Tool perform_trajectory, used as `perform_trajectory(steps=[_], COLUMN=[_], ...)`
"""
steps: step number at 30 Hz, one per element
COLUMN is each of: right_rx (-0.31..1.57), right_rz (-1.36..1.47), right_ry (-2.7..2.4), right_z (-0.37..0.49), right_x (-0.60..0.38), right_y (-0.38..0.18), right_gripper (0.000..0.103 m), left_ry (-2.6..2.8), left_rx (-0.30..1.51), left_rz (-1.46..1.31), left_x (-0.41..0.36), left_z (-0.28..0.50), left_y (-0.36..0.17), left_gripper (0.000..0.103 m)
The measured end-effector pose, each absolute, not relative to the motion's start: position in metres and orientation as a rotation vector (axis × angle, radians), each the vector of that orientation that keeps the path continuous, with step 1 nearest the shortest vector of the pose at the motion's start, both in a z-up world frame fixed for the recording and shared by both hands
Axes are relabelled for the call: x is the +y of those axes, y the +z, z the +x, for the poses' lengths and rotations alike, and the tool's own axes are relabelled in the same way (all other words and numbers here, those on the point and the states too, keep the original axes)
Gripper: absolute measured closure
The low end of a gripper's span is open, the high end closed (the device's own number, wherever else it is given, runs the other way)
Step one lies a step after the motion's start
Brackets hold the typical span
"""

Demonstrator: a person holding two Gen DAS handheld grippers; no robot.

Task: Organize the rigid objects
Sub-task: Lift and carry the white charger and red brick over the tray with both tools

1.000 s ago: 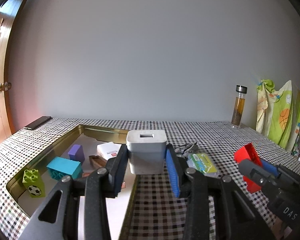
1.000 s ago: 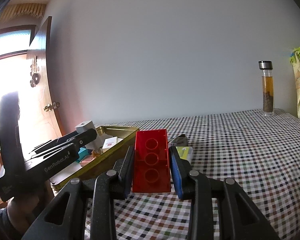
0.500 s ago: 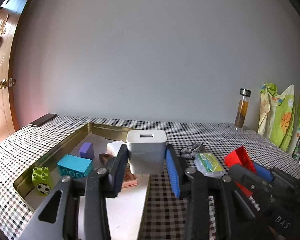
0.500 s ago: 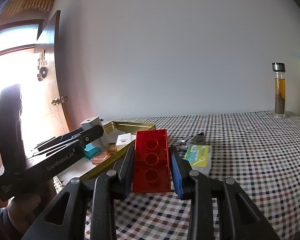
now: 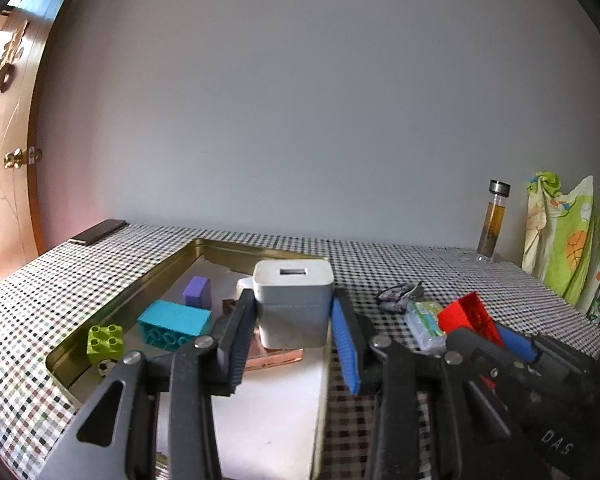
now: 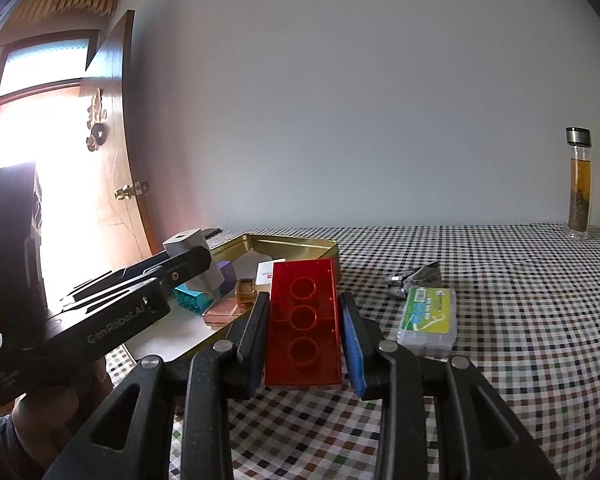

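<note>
A white charger [image 5: 293,304] is clamped between the pads of the left gripper [image 5: 294,346] and is held above the gold tray [image 5: 112,316], over its near right part. Inside the tray, a teal brick [image 5: 174,323], a purple block [image 5: 197,291] and a lime brick [image 5: 105,339] are seen. A red brick [image 6: 303,322] is gripped by the right gripper [image 6: 306,340], just right of the tray, over the checked tablecloth [image 6: 520,320]. A green-labelled packet [image 6: 427,320] lies further right of the tray.

Checked table [image 6: 520,320] bears gold tray [image 5: 148,288]; green packet [image 6: 428,316]; bottle [image 6: 579,184].
</note>
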State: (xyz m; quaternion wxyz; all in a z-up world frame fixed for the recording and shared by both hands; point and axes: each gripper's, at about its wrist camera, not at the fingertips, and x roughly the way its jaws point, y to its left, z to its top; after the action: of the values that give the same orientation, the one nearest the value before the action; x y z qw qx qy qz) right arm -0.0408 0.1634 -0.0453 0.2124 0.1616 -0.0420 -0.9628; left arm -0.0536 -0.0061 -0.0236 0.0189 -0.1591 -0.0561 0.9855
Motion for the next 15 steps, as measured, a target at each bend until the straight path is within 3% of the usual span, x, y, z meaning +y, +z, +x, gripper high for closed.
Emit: perform_trajectory(steps=[15], right_rx=[-0.137], right_rz=[0.56], right_ry=[-2.557], right_z=[-0.062], right_x=[0.13], right_y=[-0.043], right_gripper=[0.067], left_ry=[3.133], left_rx=[-0.23], left_rz=[-0.56], left_x=[-0.052], left_z=[-0.062], left_y=[-0.025], left_gripper=[0.066])
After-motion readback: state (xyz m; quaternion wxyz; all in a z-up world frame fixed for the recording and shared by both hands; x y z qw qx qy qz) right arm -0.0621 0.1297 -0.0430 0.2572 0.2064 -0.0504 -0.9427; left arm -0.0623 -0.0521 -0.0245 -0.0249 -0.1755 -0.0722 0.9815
